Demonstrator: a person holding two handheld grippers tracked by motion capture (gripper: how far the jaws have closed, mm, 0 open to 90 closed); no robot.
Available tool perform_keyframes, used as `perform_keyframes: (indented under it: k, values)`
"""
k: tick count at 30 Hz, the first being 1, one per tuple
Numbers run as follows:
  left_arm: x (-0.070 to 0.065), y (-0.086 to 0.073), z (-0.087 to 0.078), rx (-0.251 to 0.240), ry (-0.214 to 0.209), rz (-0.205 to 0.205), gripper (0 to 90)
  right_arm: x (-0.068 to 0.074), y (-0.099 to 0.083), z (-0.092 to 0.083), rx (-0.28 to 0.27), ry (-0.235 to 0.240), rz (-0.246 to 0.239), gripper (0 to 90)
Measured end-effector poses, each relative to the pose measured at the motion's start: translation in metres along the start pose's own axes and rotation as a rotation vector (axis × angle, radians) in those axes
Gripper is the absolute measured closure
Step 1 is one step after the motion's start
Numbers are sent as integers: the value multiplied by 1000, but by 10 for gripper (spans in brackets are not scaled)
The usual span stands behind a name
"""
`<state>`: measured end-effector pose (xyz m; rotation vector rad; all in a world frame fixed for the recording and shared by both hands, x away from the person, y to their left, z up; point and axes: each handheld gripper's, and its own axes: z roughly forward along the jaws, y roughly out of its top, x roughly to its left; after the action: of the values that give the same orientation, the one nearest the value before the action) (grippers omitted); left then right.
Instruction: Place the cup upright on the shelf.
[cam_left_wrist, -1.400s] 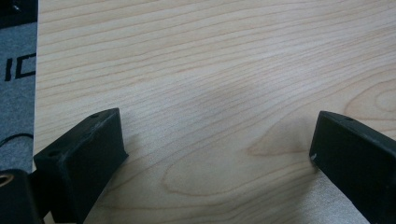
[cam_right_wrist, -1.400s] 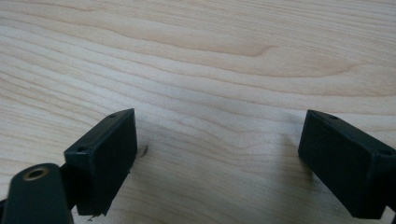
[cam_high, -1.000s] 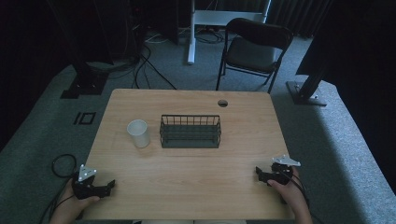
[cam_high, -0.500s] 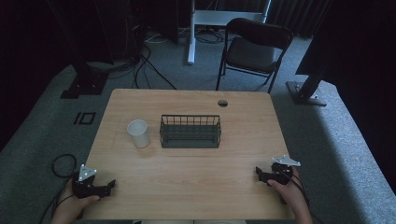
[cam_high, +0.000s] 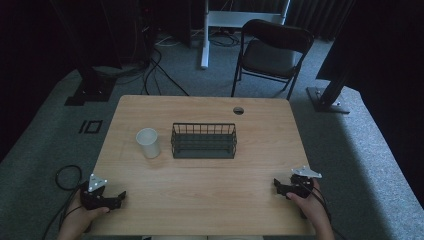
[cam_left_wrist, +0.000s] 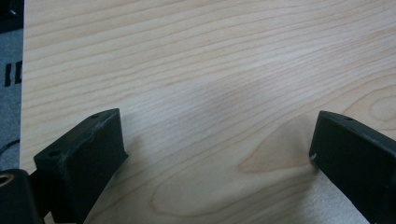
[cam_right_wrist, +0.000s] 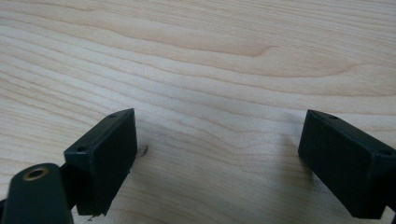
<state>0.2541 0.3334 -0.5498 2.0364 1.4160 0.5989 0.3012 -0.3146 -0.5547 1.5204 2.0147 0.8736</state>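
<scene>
While both grippers rest low at the near corners of the worktop (cam_high: 210, 200), the high view sets the left gripper (cam_high: 119, 196) at the near left edge and the right gripper (cam_high: 278, 187) at the near right, each held by a hand and pointing inward. Well ahead of them, a white cup (cam_high: 148, 142) stands upright on the worktop, just left of a dark wire basket (cam_high: 203, 141) near the middle; the two are close but apart.

From the left gripper view, the left gripper's fingers (cam_left_wrist: 88, 149) are spread wide over bare wood, with nothing between them.

From the right gripper view, the right gripper's fingers (cam_right_wrist: 105, 149) are likewise spread wide, with plain wood grain in the gap and nothing gripped.
</scene>
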Motion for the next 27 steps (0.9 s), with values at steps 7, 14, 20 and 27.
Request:
perform_keyframes:
  k: [7,14,20,27]
  values:
    - [-5,9,4,-21,3,3,37,0,0,0,0,0,0,111]
    - [-10,19,8,-33,3,25,37,0,0,0,0,0,0,111]
    - [-10,29,9,-60,9,16,40,0,0,0,0,0,0,111]
    - [-13,38,13,-79,5,21,40,0,0,0,0,0,0,111]
